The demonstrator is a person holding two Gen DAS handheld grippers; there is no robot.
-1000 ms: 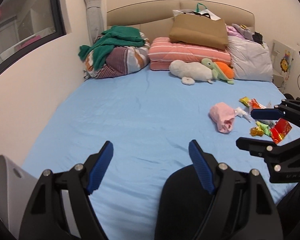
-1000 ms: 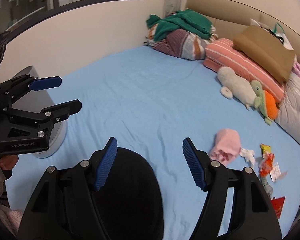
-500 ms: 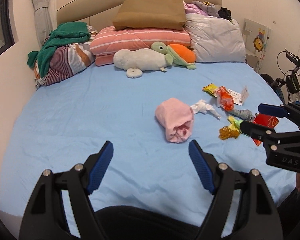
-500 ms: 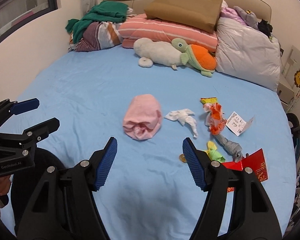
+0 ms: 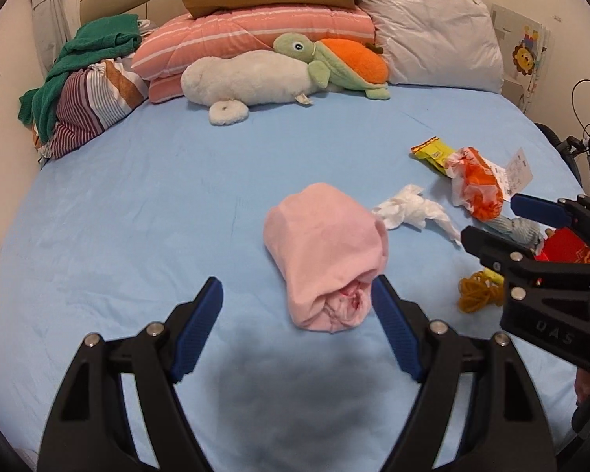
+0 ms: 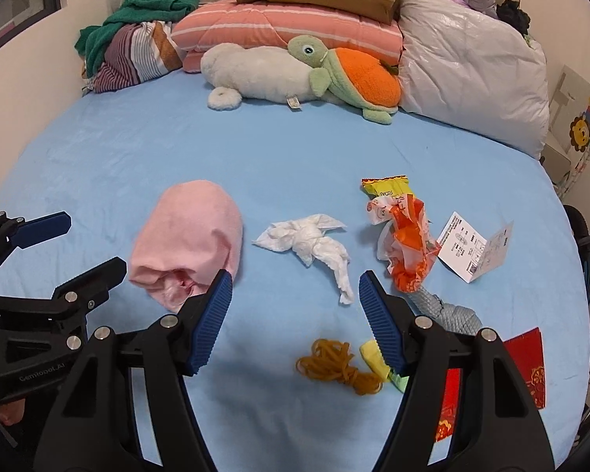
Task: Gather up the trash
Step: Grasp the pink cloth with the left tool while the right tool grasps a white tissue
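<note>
Left gripper (image 5: 297,310) with blue ribbed pads: spread wide, holding nothing, poised over rolled pink cloth bundle (image 5: 326,253) on light blue bedsheet (image 5: 137,204). Right gripper (image 6: 295,314): likewise gaping and empty, above bare sheet between crumpled white tissue (image 6: 308,242) and tangle of tan rubber bands (image 6: 336,365). Trash scattered just right of the bundle: yellow snack wrapper (image 6: 387,187) with unreadable print, crumpled orange-and-white wrapper (image 6: 407,244), folded white leaflet (image 6: 474,249) with fine print too small to read, red envelope (image 6: 529,365) with gold pattern, grey knit piece (image 6: 450,312). Readable on the left tool's body: "GenRobot.AI" (image 6: 39,371). Plush turtle (image 6: 346,74) by the pillows.
</note>
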